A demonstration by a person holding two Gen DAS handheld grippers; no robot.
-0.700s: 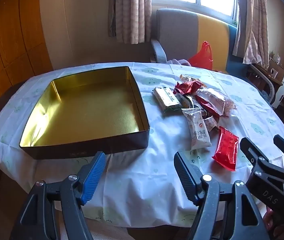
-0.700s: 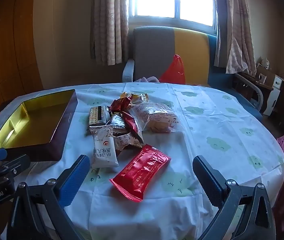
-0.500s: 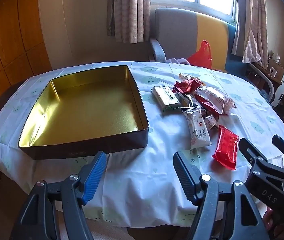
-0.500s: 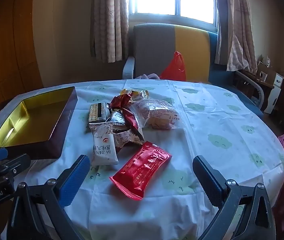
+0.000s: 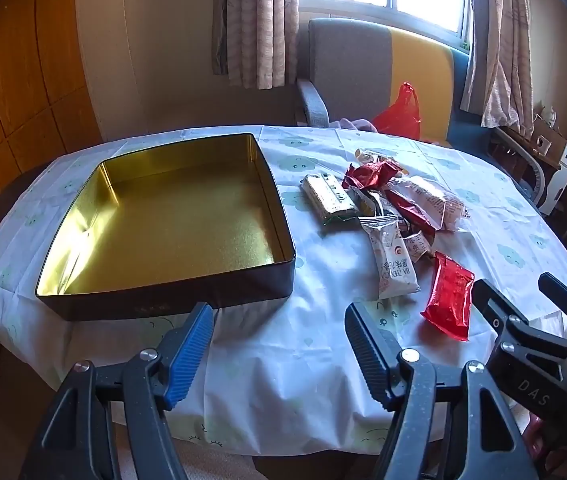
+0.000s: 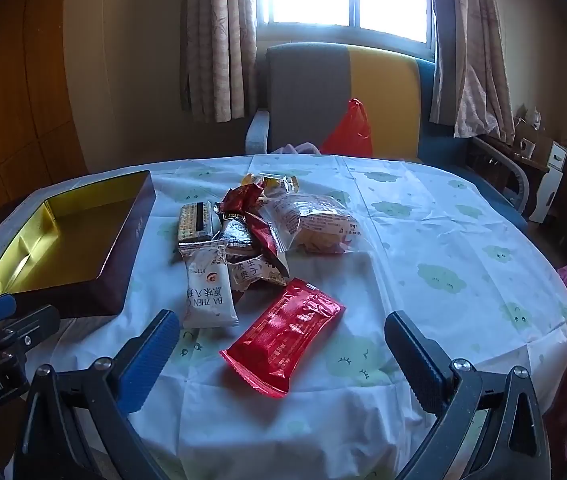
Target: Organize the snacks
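The red foil snack packet (image 6: 282, 343) lies flat on the worktop (image 6: 423, 240), the nearest piece of the loose snack heap (image 6: 251, 232) and just apart from its near edge, beside a white packet with printed lettering (image 6: 208, 296). Its long axis runs on a diagonal, from the near left corner up toward the far right, so it does not lie square to either finger. It sits directly ahead of the right tool (image 6: 279, 344), framed between the two fingers, whose jaws stand wide with nothing between them and no contact with the packet. The left tool (image 5: 279, 340) is likewise spread wide and empty; it hovers over bare tablecloth in front of the empty gold-lined tin (image 5: 171, 220), with the red packet off to its right side. The right hand is therefore the nearer one, and I judge the first pick will fall to it, probably needing a slight turn of the wrist to close across the packet's short side. The tin stands to the left of the heap, well apart from the red packet, and holds nothing yet.
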